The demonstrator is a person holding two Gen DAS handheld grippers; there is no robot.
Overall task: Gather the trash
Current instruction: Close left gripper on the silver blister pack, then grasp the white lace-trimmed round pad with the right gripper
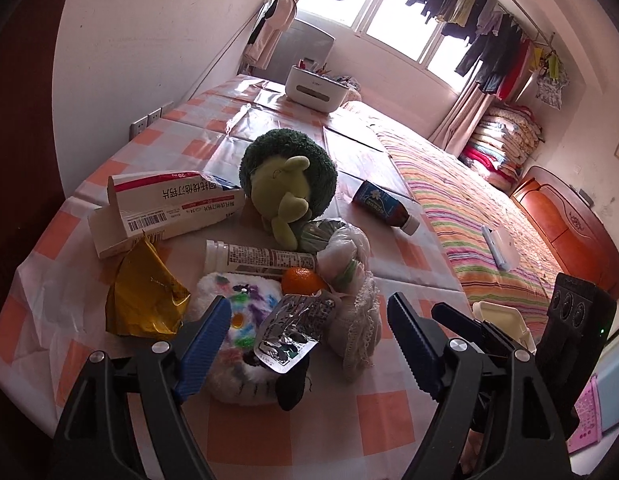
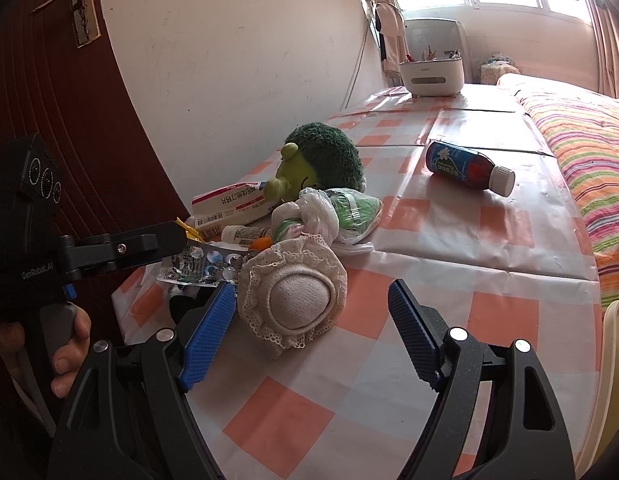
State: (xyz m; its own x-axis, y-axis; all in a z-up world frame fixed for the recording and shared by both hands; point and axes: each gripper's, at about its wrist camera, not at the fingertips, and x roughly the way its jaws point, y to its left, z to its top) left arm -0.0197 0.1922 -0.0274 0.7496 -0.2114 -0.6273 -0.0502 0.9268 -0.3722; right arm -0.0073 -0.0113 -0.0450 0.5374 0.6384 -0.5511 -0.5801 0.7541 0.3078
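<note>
On the checked tablecloth [image 1: 389,428] lies a pile: a silver blister pack [image 1: 293,332] resting on a fluffy white toy [image 1: 237,320], a gold wrapper [image 1: 145,300], an open medicine box [image 1: 169,208], a tablet tube [image 1: 261,258], a knotted plastic bag [image 1: 341,256] and a lacy cloth ball [image 2: 297,300]. My left gripper [image 1: 309,344] is open, its pads on either side of the blister pack and off it. My right gripper [image 2: 311,336] is open just short of the cloth ball. A dark bottle [image 2: 469,168] lies apart on its side.
A green broccoli plush [image 1: 289,188] and an orange [image 1: 301,280] sit in the pile. A white organiser box [image 1: 315,86] stands at the table's far end. A striped bed [image 1: 469,220] runs along the right; a cream container [image 1: 497,316] is at the near right edge. A hand [image 2: 69,340] holds the left gripper.
</note>
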